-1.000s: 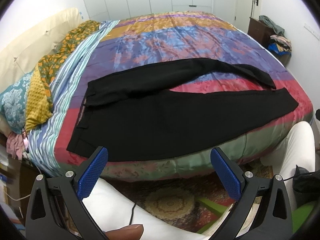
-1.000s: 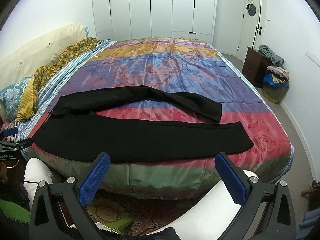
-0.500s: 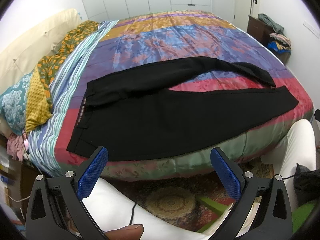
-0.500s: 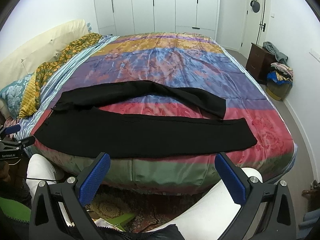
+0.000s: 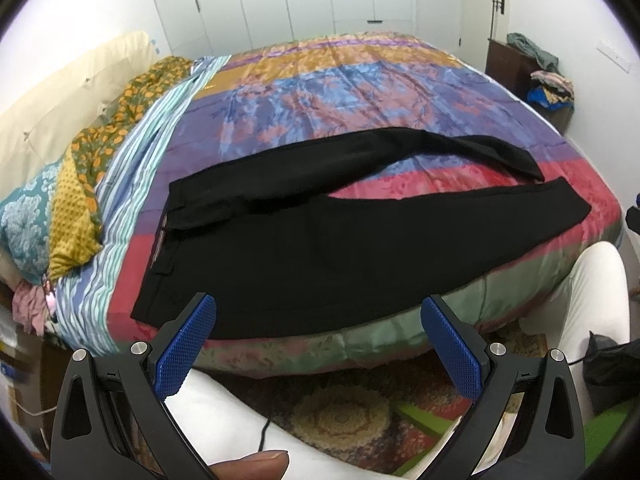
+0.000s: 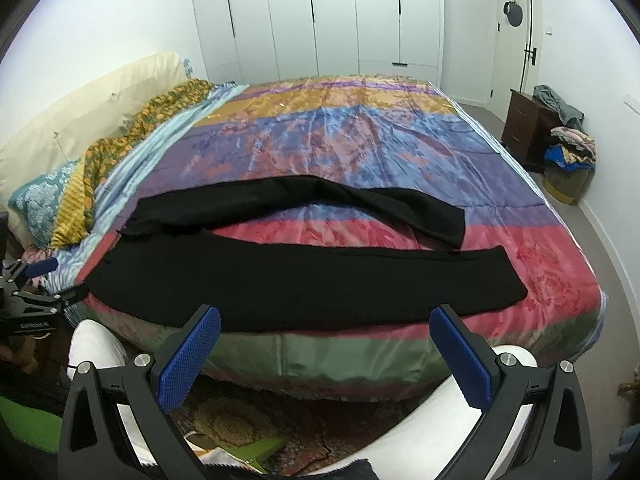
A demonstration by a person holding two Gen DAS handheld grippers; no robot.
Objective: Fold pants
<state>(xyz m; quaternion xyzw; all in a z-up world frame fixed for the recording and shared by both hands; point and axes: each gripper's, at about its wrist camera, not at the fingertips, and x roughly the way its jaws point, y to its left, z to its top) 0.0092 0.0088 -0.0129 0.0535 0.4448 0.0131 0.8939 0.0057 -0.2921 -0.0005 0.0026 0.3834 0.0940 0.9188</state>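
Black pants [image 5: 320, 248] lie spread flat near the front edge of the bed [image 5: 360, 92], waistband to the left, both legs running right with a gap between them. In the right wrist view the same pants [image 6: 320, 280] stretch across the bed [image 6: 400, 148], the far leg curving behind the near one. My left gripper [image 5: 320, 340] hovers open below the bed's front edge, off the cloth, near the waistband end. My right gripper [image 6: 326, 350] is open too, held short of the near leg. The left gripper [image 6: 32, 296] also shows at the left edge of the right wrist view.
Pillows and patterned cloths [image 5: 80, 168] pile along the bed's left side. A dark nightstand [image 6: 528, 128] and a heap of clothes [image 6: 568, 160] stand at the right wall. White-trousered knees [image 5: 592, 304] and a patterned rug [image 5: 340, 420] lie below the grippers.
Both cameras have risen and drifted slightly towards the bed. The pants lie as before, and both grippers stay open.
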